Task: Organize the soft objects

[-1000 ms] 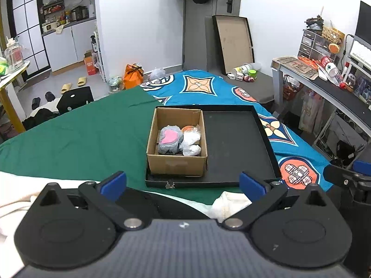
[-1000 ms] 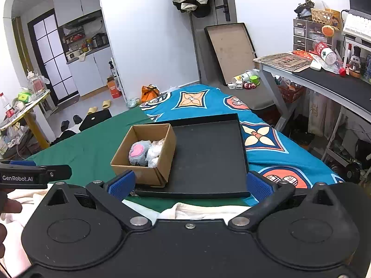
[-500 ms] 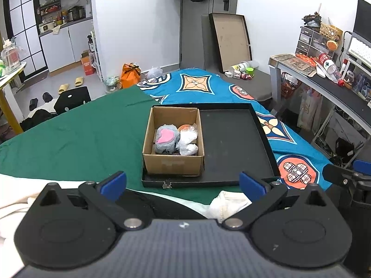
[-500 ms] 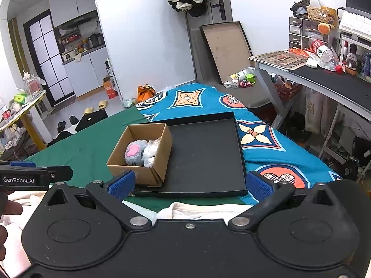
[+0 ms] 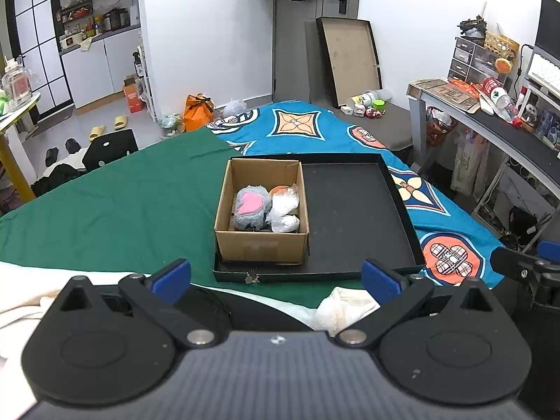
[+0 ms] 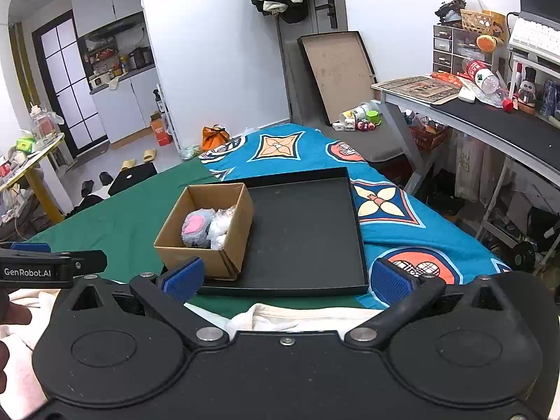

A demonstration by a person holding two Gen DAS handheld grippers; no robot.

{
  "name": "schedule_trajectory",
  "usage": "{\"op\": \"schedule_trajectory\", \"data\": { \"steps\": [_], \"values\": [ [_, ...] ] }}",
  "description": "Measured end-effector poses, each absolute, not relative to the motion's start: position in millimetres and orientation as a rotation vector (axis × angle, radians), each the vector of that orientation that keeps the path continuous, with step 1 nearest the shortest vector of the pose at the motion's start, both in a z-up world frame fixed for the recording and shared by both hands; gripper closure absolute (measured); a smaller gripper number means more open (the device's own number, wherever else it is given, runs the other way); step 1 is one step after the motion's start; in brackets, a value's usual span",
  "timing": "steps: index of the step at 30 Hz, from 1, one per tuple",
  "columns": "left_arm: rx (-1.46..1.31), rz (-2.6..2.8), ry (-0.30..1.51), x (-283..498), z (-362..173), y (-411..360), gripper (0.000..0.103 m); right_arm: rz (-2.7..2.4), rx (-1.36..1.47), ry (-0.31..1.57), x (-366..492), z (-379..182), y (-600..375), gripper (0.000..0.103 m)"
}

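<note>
Over the last 1 s you drew both grippers back slightly. Left gripper (image 5: pixel 276 276) and right gripper (image 6: pixel 285 280) gape, empty. Plush toy (image 5: pixel 250 208) sits in cardboard box (image 5: pixel 262 250), 12 o'clock; task likely near done.

Soft toys (image 5: pixel 249 208) in box (image 5: pixel 260 245), left in tray (image 5: pixel 353 217).

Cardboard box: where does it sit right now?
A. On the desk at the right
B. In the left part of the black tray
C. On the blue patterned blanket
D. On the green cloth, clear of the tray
B. The cardboard box stands inside the black tray against its left wall, with the gray and pink plush toy and white wrapped bundles in it; the tray's right part holds nothing.
</note>
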State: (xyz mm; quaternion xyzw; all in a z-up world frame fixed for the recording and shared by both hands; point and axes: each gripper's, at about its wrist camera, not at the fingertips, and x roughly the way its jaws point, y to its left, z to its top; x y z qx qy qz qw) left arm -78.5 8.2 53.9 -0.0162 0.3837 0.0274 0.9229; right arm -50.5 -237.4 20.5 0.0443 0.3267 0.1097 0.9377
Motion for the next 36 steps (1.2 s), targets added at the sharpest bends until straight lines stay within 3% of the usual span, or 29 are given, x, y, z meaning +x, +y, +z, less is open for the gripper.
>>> {"op": "schedule_trajectory", "data": {
  "steps": [36],
  "values": [
    [0.020,0.063,0.784,-75.0,55.8,6.9,0.000,0.225,0.114,0.687,-43.6,13.3,-242.4,0.000]
  ]
}}
